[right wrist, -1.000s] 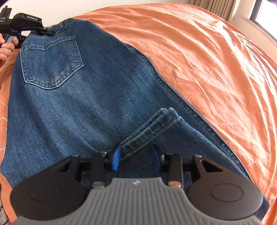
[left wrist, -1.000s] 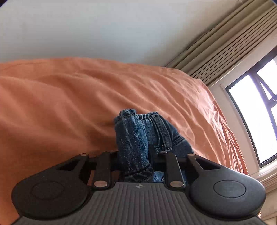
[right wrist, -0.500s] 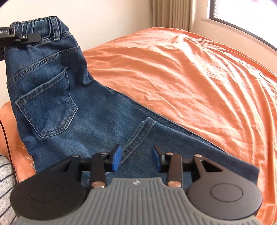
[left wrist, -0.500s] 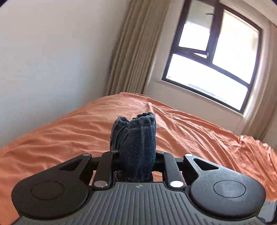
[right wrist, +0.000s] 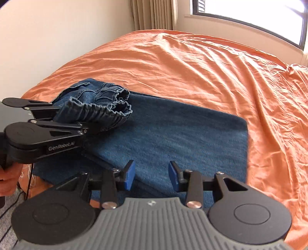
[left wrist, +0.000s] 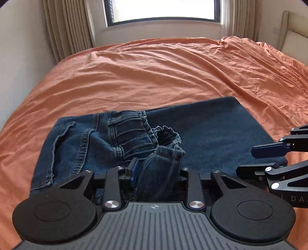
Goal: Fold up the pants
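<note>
The blue denim pants lie folded on the orange bed, also seen in the right wrist view. My left gripper is shut on the bunched elastic waistband, which lies over the folded legs. From the right wrist view the left gripper holds the waistband at the left. My right gripper is open and empty, just above the near edge of the pants. It shows at the right edge of the left wrist view.
The orange sheet is wrinkled and spreads far to the right and back. A window and curtains stand behind the bed. A wall runs along the left. A hand holds the left gripper's handle.
The left gripper swung the waistband over and down onto the legs, so the pants now lie folded. The right gripper has let go of the hem and is now empty.
</note>
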`<state>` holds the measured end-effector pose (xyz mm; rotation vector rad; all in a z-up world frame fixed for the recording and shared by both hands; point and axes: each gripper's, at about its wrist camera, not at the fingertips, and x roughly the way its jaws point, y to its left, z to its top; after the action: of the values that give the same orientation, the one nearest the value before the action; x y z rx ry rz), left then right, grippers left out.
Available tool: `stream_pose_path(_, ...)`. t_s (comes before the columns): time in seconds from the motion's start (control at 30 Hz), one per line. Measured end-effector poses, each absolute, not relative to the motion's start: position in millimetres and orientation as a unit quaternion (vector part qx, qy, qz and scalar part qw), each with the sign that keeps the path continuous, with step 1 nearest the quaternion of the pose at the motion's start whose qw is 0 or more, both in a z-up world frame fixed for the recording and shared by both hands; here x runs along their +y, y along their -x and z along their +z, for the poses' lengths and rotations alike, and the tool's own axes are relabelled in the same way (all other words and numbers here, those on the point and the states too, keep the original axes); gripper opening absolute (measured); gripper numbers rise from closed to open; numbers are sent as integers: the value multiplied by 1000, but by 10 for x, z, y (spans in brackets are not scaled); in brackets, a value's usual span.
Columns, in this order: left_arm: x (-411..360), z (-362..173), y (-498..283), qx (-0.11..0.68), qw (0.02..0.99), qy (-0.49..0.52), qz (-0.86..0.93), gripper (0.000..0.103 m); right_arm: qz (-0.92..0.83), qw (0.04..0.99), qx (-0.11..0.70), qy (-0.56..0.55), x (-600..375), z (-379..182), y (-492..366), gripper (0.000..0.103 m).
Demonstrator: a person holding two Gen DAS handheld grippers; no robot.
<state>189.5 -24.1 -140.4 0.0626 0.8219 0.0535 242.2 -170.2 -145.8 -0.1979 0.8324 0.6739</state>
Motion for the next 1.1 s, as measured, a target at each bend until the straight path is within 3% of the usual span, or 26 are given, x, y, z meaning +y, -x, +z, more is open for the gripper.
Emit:
stream_pose_path(0.03,-230,-1401,-1891,412,911,-23,18,41,320,855,397,91,-1739,-1474,-2407,36)
stream_pose_path(0.1,-176,-1373,-1914,431,902,7,-8,57,318,856,398,87,-1801,-1507,-2378,36)
stream_pose_path(0.17,-78,-1337,-1927,443,894,56,-38,65,318,858,395,82,-1843,-1516,-2348,37)
stream_pose_path(0.33,139,-1232,-1954,452,868,173,-109,66,318,865,383,66,-1857,-1471,-2313,40)
stream_pose_path(0.57,466,-865,-1910,420,882,187,-104,66,316,869,374,66,-1724,-1231,-2295,41)
stream_pose_path(0.7,781,-736,-1907,398,900,165,-68,66,325,863,386,12,-1629,-1115,-2427,41)
stream_pose_path(0.9,1298,-790,-1926,398,903,164,-15,65,329,835,427,-109,-1521,-1156,-2766,40)
stream_pose_path(1.1,1602,-961,-1972,404,900,163,6,65,348,810,444,-157,-1089,-1364,-3116,42)
